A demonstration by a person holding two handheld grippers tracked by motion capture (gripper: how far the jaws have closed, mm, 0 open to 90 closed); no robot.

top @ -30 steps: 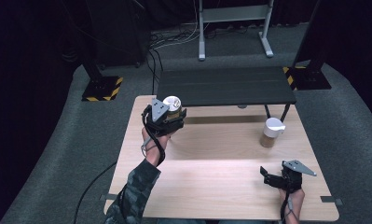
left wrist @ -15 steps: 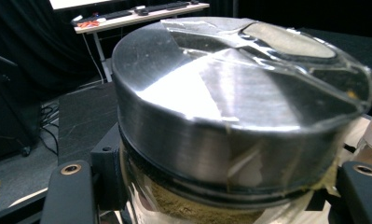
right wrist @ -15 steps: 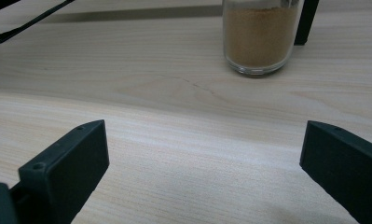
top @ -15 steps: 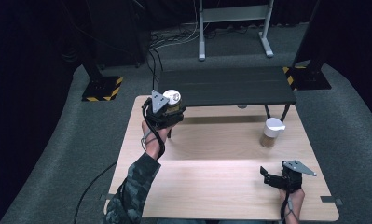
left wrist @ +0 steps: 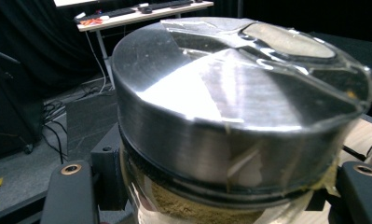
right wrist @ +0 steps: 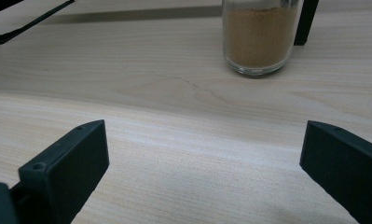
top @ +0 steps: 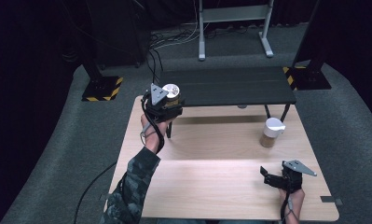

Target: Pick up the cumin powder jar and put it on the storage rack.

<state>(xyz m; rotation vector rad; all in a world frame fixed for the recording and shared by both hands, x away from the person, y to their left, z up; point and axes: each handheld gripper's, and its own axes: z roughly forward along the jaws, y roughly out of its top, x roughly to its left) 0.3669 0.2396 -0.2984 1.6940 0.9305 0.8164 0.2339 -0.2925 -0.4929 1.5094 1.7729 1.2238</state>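
At upper centre of the high view, the left gripper (top: 167, 100) is clamping a glass jar (left wrist: 230, 121) holding tan powder under a shiny metal lid. At lower right, the right gripper (top: 273, 176) is sitting wide apart on the table (top: 211, 186), facing a second jar (top: 271, 132).

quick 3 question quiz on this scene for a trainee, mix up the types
1. True or false: the left claw holds a spice jar lifted off the wooden table.
2. The right claw is: A) open B) shut on the second jar C) resting on the black bench.
3. Fill in: both jars contain a brown ____.

Key: 1 true; 2 A; 3 powder.
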